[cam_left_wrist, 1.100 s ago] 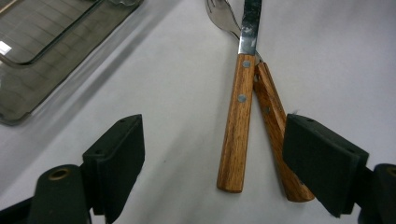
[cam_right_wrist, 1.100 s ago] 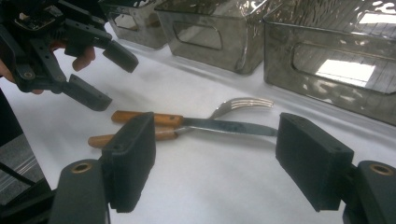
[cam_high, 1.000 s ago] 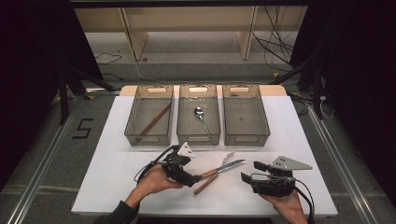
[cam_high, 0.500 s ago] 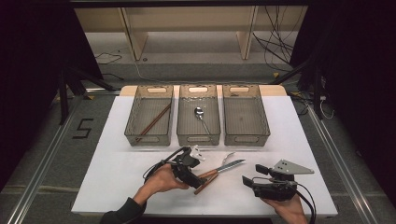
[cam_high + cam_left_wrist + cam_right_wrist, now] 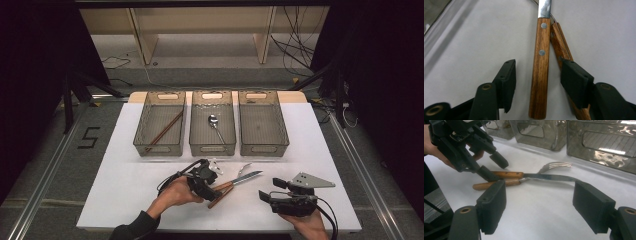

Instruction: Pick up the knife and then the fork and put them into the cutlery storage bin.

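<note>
Your left gripper (image 5: 537, 82) straddles the knife (image 5: 539, 70) handle on the bench (image 5: 125, 185); its fingers have been closing, not yet pressing. Your right gripper (image 5: 539, 210) hovers released, near right.

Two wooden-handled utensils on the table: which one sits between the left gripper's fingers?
The knife, with the riveted handle. The fork's handle lies beside it, running under one of the fingers.

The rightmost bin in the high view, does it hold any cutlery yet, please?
No, the rightmost bin is bare inside, while the spoon lies in the middle bin.
</note>
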`<state>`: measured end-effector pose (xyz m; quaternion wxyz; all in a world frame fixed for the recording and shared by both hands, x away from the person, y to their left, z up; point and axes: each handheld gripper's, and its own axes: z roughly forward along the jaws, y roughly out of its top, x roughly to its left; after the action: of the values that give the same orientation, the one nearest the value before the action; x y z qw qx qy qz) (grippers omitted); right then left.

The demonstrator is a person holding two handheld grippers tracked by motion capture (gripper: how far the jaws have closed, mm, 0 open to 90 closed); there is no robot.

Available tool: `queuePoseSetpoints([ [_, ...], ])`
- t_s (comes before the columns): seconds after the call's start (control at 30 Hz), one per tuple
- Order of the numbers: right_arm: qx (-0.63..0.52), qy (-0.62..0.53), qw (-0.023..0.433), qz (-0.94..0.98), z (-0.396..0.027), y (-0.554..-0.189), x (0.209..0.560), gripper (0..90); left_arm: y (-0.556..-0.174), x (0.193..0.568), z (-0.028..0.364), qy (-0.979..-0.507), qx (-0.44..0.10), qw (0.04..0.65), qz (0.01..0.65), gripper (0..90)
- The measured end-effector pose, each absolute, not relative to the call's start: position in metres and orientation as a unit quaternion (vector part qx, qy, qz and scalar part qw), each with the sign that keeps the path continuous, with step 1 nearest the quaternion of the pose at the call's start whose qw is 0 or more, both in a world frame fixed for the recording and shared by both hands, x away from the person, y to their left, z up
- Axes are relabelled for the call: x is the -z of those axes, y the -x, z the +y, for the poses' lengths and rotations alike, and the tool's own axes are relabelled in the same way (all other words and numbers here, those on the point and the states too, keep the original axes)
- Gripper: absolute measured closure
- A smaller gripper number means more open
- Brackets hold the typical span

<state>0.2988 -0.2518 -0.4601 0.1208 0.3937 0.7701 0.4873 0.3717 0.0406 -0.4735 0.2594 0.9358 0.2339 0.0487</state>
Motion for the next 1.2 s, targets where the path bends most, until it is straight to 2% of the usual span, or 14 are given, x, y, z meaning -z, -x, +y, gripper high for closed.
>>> queuePoseSetpoints([
  [0.23, -0.487, -0.394, 0.123, 0.770, -0.252, -0.298, 0.459, 27.7, -0.369, 0.476, 0.040, -0.937, -0.059, 0.257, 0.228, 57.5],
  [0.43, -0.485, -0.393, 0.125, 0.771, -0.251, -0.298, 0.459, 28.0, -0.369, 0.476, 0.042, -0.933, -0.060, 0.264, 0.235, 72.5],
  [1.0, -0.488, -0.388, 0.122, 0.773, -0.247, -0.298, 0.458, 28.7, -0.367, 0.469, 0.052, -0.928, -0.063, 0.286, 0.230, 75.4],
  [1.2, -0.496, -0.364, 0.131, 0.777, -0.238, -0.295, 0.454, 28.6, -0.363, 0.458, 0.058, -0.927, -0.047, 0.297, 0.223, 75.4],
])
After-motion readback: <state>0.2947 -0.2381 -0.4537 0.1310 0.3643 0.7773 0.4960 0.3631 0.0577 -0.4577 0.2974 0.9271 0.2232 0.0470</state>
